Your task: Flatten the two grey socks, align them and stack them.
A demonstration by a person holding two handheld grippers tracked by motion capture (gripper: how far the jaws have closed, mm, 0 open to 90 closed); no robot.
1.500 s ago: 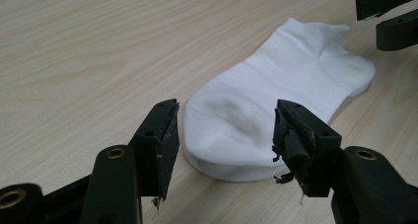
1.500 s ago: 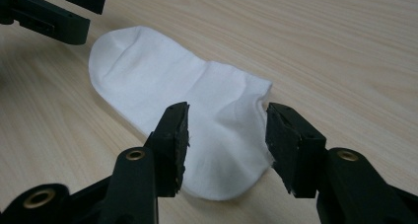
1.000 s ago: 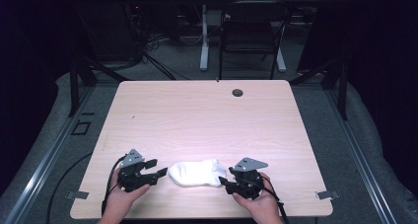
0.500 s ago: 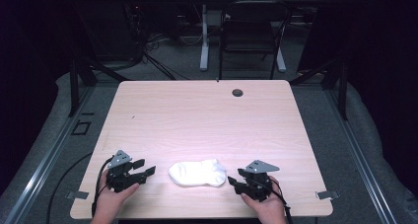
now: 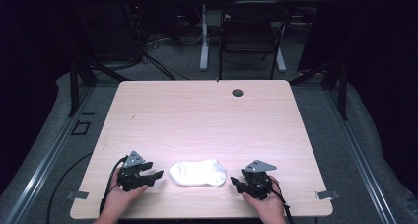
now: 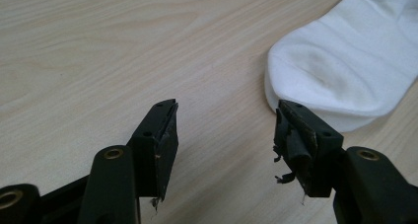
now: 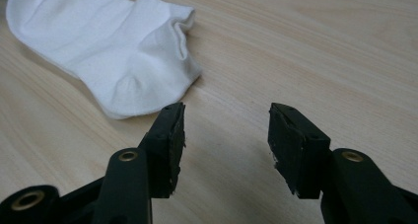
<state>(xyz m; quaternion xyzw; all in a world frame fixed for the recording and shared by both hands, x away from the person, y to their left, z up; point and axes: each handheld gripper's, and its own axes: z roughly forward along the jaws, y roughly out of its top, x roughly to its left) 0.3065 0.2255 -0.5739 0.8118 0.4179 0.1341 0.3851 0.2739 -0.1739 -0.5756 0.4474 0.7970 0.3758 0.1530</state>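
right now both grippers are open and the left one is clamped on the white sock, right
Not quite. The left gripper is open, but it holds nothing: the left gripper view shows bare table between its jaws, with the white sock lying beside them. The right gripper is open too.

Both grippers now sit apart from the sock, where a second ago they touched its ends. The left gripper is back near its toe after drawing farther off; the right gripper lies beyond its cuff.
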